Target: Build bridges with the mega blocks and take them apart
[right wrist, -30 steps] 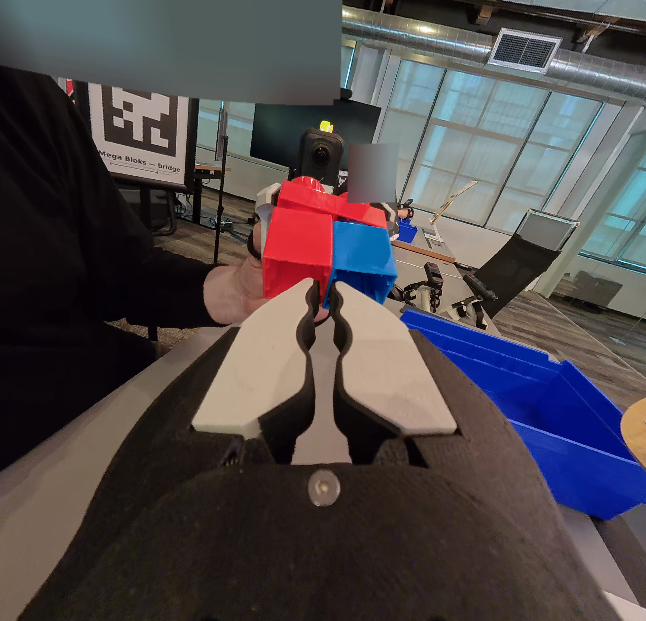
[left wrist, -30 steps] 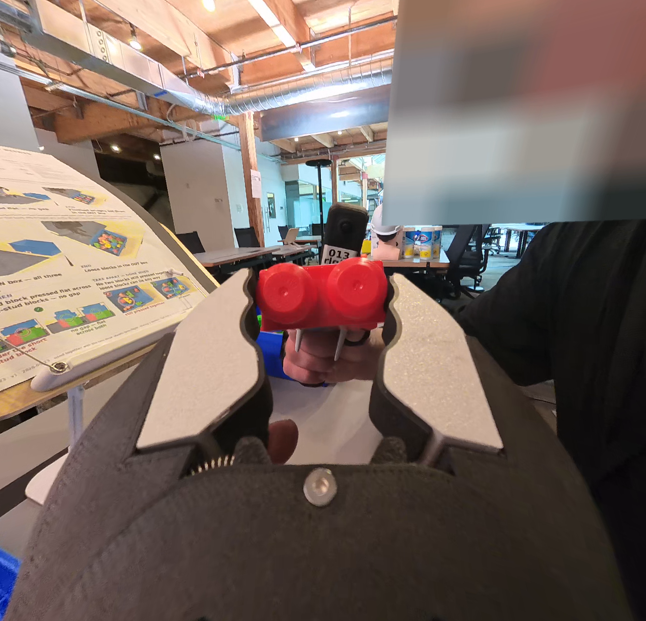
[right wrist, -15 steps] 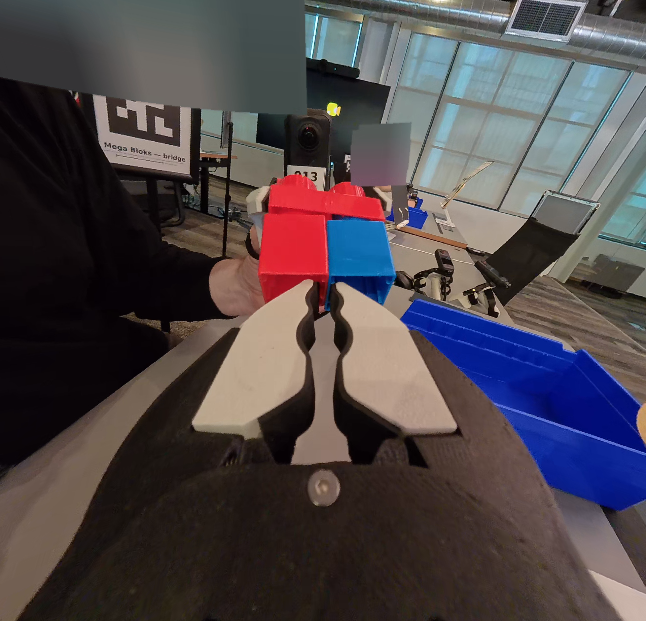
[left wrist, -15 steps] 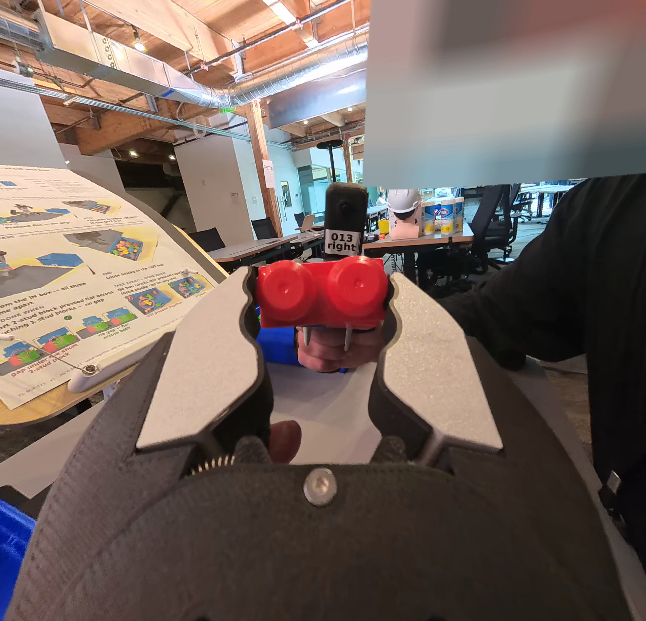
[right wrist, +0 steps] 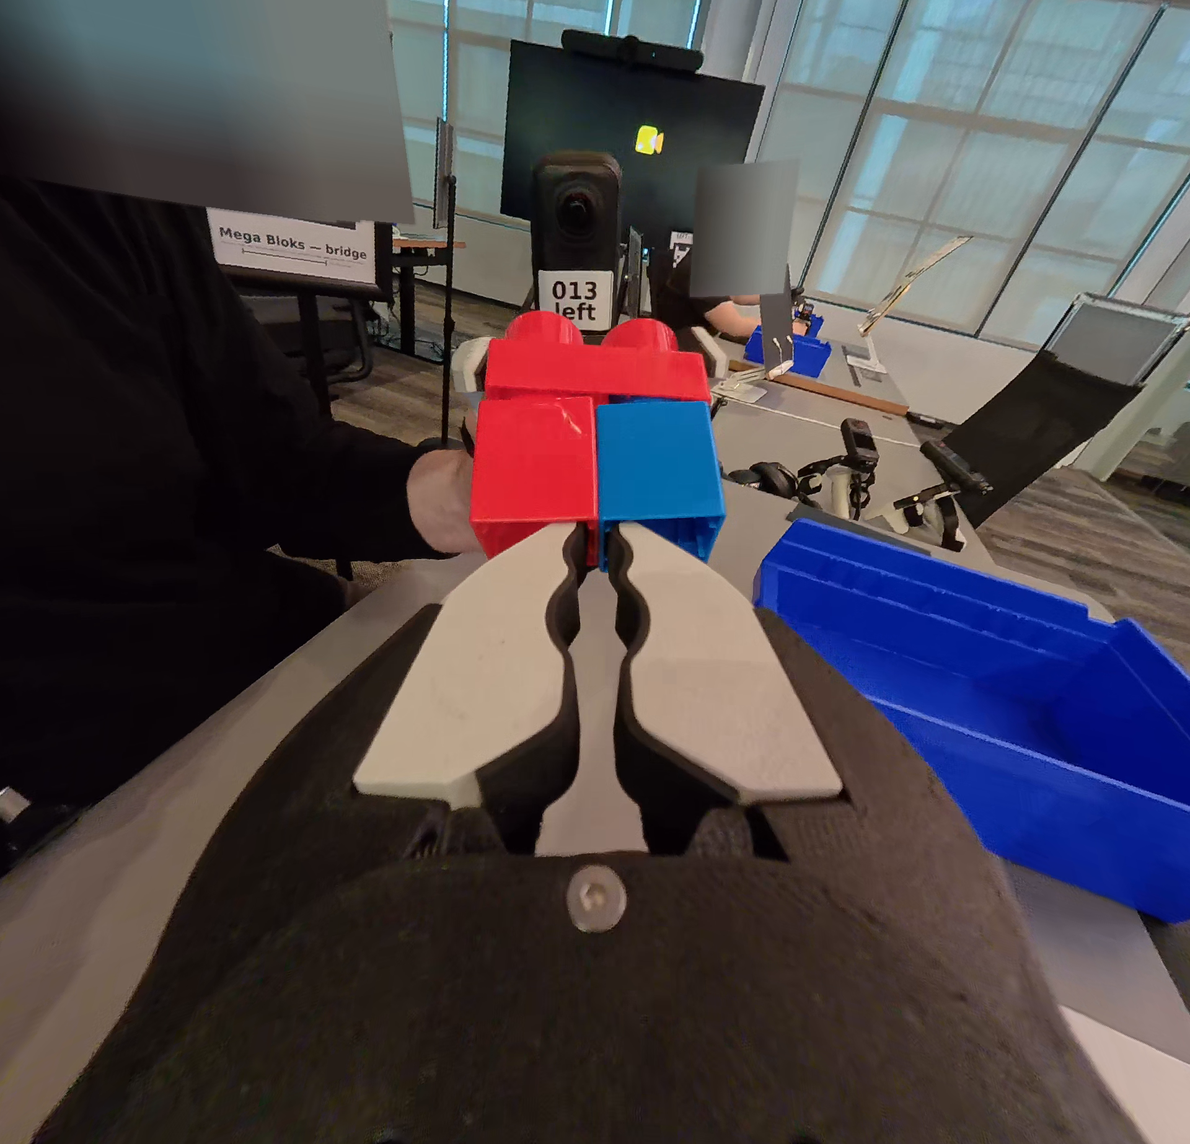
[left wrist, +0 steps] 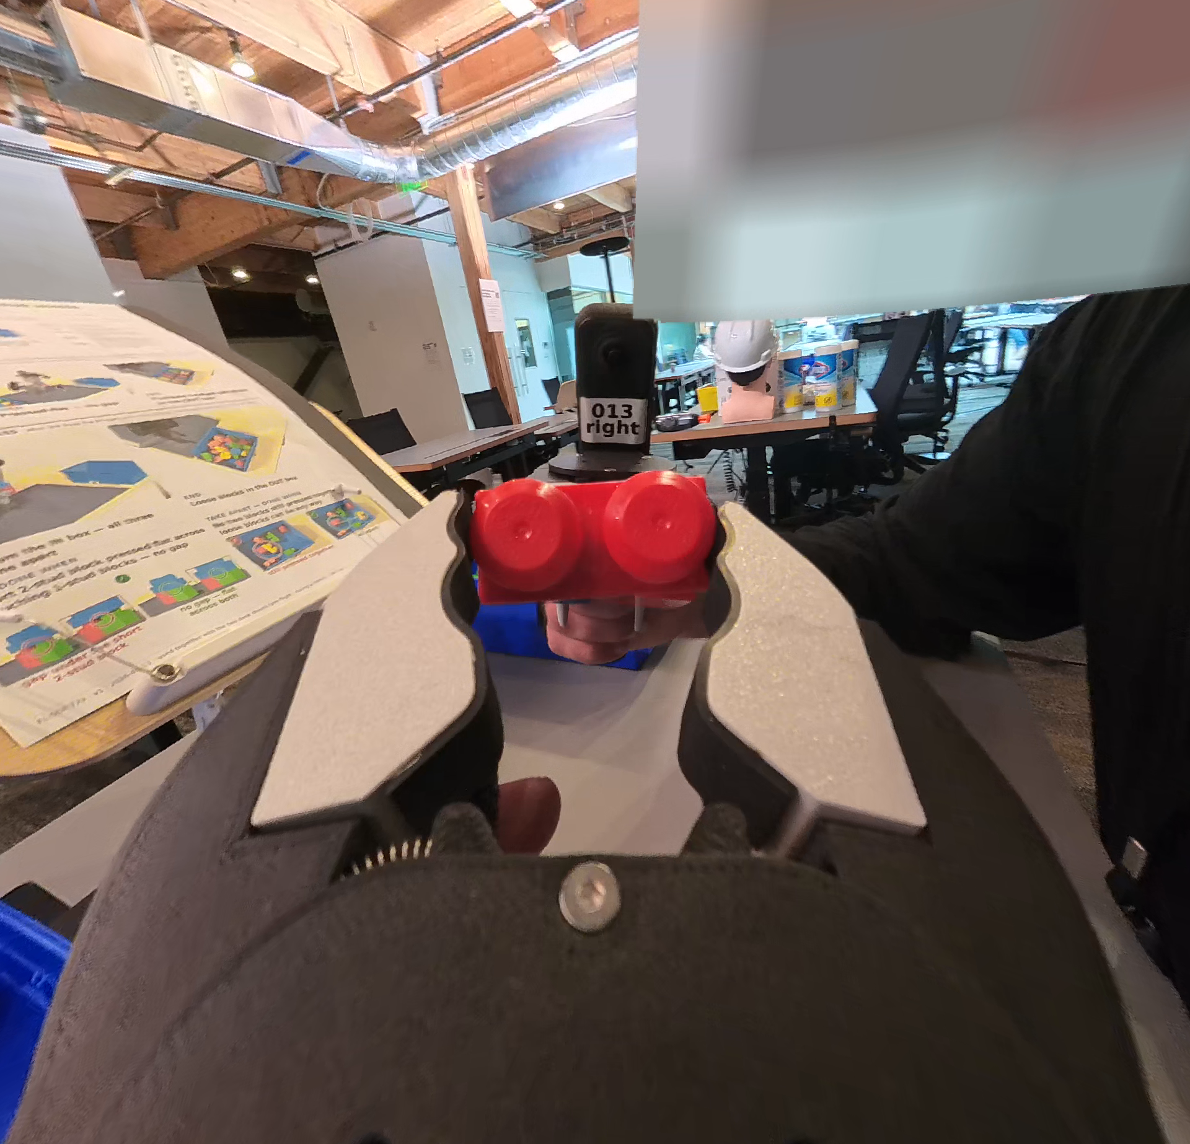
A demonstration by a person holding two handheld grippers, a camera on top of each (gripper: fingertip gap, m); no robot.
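Judging from how the blocks sit, we take the bridge to be built and its dismantling not yet begun — all three pieces are joined. We use the long red block (right wrist: 595, 371) as our landmark: it spans the top, two studs up, with a short red block (right wrist: 533, 463) plugged in under one half and a short blue block (right wrist: 655, 459) under the other, the two touching side by side. The whole assembly is lifted off the grey table (right wrist: 760, 443), with the blue bin (right wrist: 1004, 682) off to one side and lower down.

Our left gripper (left wrist: 591, 543) clamps the long red block end to end, both fingers (left wrist: 412, 604) pressing its short faces. Our right gripper (right wrist: 597, 543) comes from below the landmark, its jaws nearly together and pinching the adjoining walls where the red and blue legs meet.

What is left, as we see it, is everything on the take-apart side — pulling each short block off the span and dropping all three loose. Pinching both legs at once may bring them off together.
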